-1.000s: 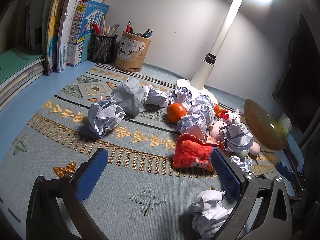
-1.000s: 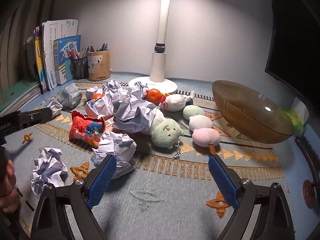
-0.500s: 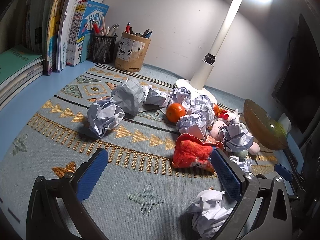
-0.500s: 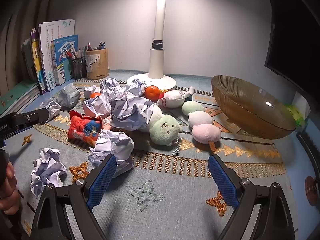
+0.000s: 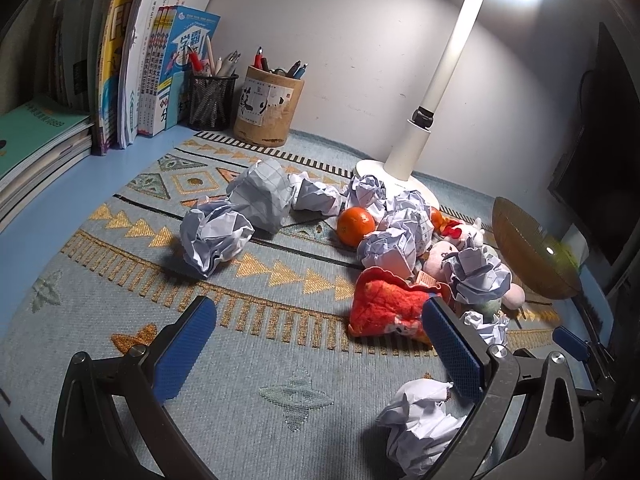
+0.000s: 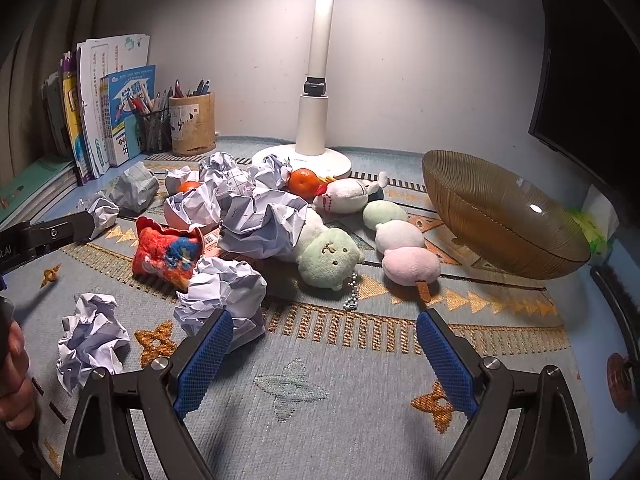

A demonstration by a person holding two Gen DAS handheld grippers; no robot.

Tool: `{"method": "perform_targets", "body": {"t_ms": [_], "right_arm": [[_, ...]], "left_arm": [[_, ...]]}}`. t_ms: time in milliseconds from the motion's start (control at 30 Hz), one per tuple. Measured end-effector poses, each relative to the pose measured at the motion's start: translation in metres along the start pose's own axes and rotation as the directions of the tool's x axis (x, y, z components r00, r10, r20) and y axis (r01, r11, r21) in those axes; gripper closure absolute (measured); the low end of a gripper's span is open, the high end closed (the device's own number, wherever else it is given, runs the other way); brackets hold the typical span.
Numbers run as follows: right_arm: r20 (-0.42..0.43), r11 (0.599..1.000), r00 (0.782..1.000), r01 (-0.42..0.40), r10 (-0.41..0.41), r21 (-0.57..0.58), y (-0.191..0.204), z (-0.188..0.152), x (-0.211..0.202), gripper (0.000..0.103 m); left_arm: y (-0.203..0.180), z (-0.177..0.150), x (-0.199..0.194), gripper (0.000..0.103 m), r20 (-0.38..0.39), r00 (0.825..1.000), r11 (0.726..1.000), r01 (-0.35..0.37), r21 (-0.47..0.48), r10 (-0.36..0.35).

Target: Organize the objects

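Observation:
A heap of crumpled paper balls (image 6: 260, 216), plush toys and oranges lies on the patterned mat. A red plush pouch (image 6: 168, 254) sits at its front left; it also shows in the left wrist view (image 5: 390, 308). A green plush (image 6: 330, 258) and a pink plush (image 6: 412, 266) lie to the right. An orange (image 5: 355, 226) sits among the paper. My left gripper (image 5: 316, 344) is open and empty above the mat, short of the pouch. My right gripper (image 6: 324, 350) is open and empty, short of a paper ball (image 6: 224, 292).
An amber glass bowl (image 6: 496, 216) stands tilted at the right. A white lamp (image 6: 316, 120) stands at the back. Two pen holders (image 5: 266, 110) and upright books (image 5: 148, 64) line the back left. A loose paper ball (image 5: 424, 428) lies under my left gripper's right finger.
My right gripper has moved slightly forward toward the heap. My left gripper has barely moved. Both stay open.

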State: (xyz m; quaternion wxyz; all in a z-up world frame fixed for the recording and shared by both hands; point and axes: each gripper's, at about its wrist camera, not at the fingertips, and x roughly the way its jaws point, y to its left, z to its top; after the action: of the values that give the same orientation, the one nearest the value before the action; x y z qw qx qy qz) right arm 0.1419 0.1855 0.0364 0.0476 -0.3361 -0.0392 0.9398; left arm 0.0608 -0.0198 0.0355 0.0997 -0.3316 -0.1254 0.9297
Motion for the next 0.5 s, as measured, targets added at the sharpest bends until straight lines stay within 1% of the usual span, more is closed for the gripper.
{"method": "perform_targets", "body": {"t_ms": [167, 333, 367, 433, 500], "right_arm": [[-0.039, 1.0, 0.999, -0.011, 0.012, 0.016, -0.003, 0.001, 0.007, 0.011], [-0.034, 0.999, 0.999, -0.026, 0.027, 0.028, -0.005, 0.001, 0.005, 0.011], [-0.033, 0.999, 0.998, -0.045, 0.046, 0.03, -0.006, 0.002, 0.004, 0.011], [-0.012, 0.993, 0.994, -0.11, 0.11, 0.046, -0.011, 0.003, -0.003, 0.011], [0.006, 0.975, 0.98, -0.2, 0.201, 0.098, -0.018, 0.005, -0.011, 0.011]], "left_arm": [[-0.004, -0.001, -0.001, 0.001, 0.006, 1.0, 1.0, -0.015, 0.022, 0.015], [-0.005, -0.001, -0.008, 0.001, 0.021, 1.0, 0.999, -0.014, 0.03, 0.013], [-0.005, -0.001, -0.012, 0.001, 0.02, 1.0, 1.0, -0.004, 0.022, 0.003], [-0.005, -0.008, -0.024, 0.001, 0.012, 0.999, 0.999, 0.041, 0.014, -0.042], [-0.009, -0.018, -0.037, 0.001, -0.008, 0.996, 0.996, 0.086, 0.031, -0.085]]}}
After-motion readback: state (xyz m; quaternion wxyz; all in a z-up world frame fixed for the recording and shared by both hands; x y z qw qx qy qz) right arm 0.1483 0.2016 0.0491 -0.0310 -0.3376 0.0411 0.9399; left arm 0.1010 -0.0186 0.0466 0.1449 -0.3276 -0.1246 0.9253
